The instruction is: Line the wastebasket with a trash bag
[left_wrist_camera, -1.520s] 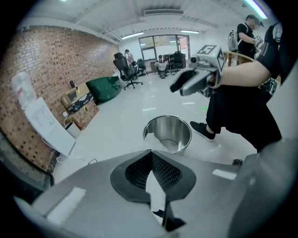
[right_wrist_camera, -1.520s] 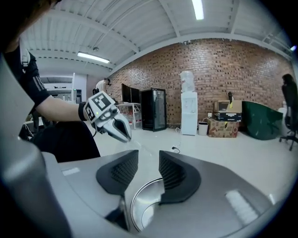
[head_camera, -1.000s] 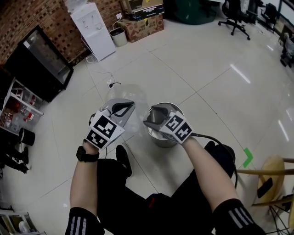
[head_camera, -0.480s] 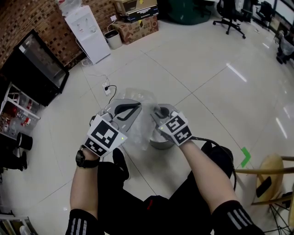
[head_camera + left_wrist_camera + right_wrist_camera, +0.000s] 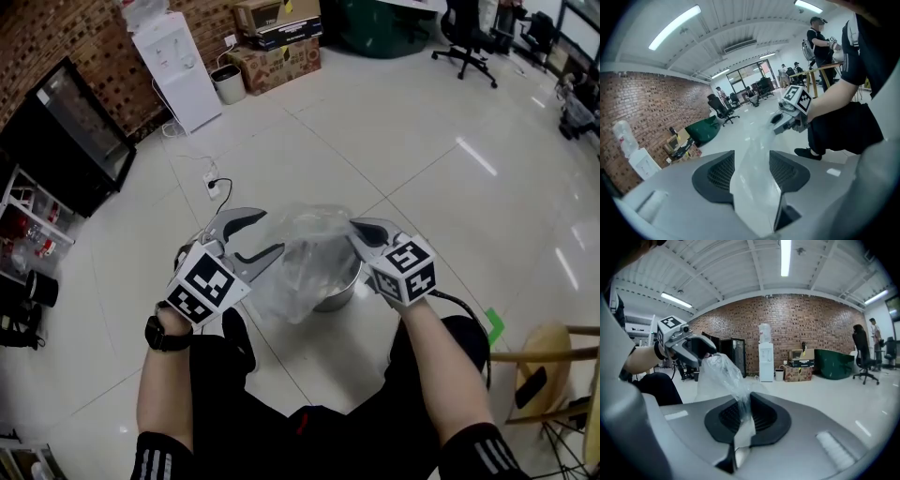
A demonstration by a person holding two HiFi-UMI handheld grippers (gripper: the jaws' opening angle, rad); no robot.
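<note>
A clear trash bag [image 5: 305, 255] hangs stretched between my two grippers, over a metal wastebasket [image 5: 337, 300] on the floor that it partly hides. My right gripper [image 5: 359, 232] is shut on the bag's edge; in the right gripper view the film [image 5: 723, 371] is pinched between the pads of that gripper [image 5: 743, 412]. My left gripper [image 5: 272, 234] is opening. In the left gripper view the film [image 5: 754, 154] runs loose through the gap of those jaws [image 5: 752, 171], and neither pad presses on it.
A white water dispenser [image 5: 178, 70], a small bin [image 5: 225, 82] and cardboard boxes [image 5: 277, 47] stand by the brick wall. A black cabinet [image 5: 70, 131] is at the left, a power strip [image 5: 214, 183] ahead, a wooden stool [image 5: 553, 361] at the right. The person's legs are below the wastebasket.
The left jaws have gone from shut to open. The right jaws have closed on the bag and moved right, spreading the bag over the wastebasket.
</note>
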